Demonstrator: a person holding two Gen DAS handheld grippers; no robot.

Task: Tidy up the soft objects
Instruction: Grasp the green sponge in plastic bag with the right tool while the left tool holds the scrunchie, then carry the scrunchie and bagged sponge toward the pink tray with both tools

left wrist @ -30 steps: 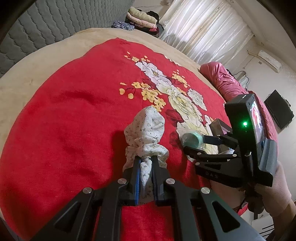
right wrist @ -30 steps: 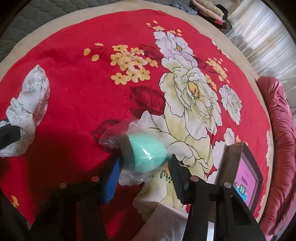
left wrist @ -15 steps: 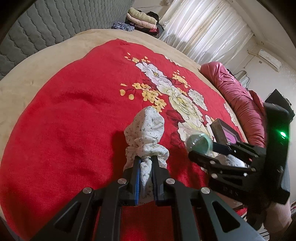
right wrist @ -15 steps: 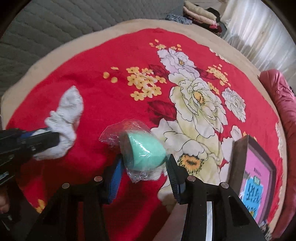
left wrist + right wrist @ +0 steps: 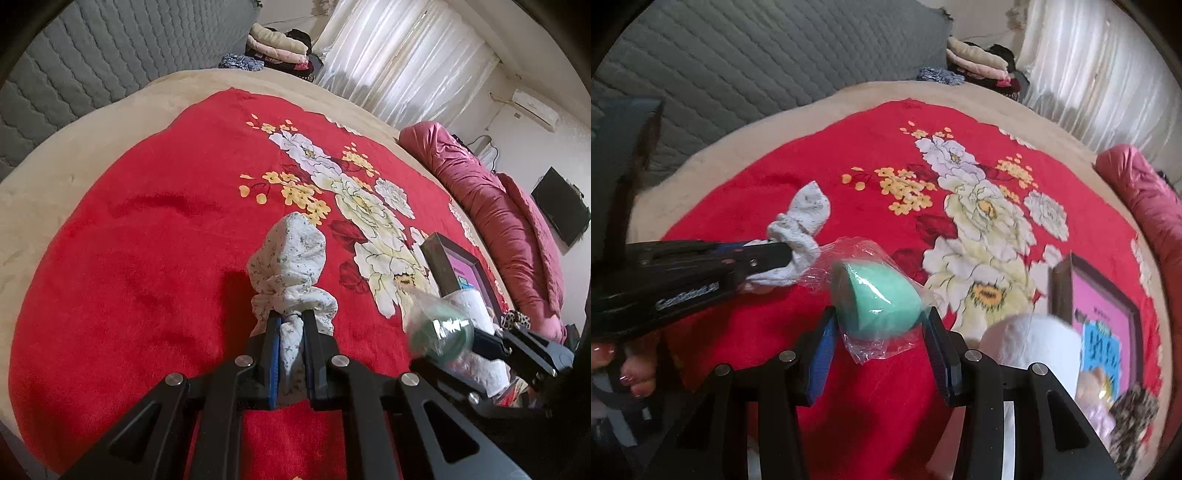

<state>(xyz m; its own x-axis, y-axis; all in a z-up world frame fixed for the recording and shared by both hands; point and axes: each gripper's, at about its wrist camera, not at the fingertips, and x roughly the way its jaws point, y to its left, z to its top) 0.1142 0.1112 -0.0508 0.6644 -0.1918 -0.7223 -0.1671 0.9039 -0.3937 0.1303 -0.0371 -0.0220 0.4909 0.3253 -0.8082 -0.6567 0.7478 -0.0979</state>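
My left gripper (image 5: 290,328) is shut on the bunched end of a white floral sock (image 5: 291,254) that lies on the red flowered blanket (image 5: 147,229). The sock also shows in the right wrist view (image 5: 803,221), held by the left gripper (image 5: 786,258). My right gripper (image 5: 881,332) is shut on a mint-green sponge in a clear plastic wrapper (image 5: 877,299) and holds it above the blanket. In the left wrist view the wrapped sponge (image 5: 441,332) is blurred at the right, in the right gripper (image 5: 476,339).
A dark frame with a pink picture (image 5: 1097,314) stands at the right. A white paper roll (image 5: 1034,343) and a leopard-print scrunchie (image 5: 1134,410) sit near it. A maroon quilt (image 5: 509,229) lies along the far right. Folded clothes (image 5: 277,44) are stacked beyond the bed.
My right gripper has lifted the wrapped sponge off the blanket and drawn back toward the near edge. The left gripper and the sock have stayed in place.
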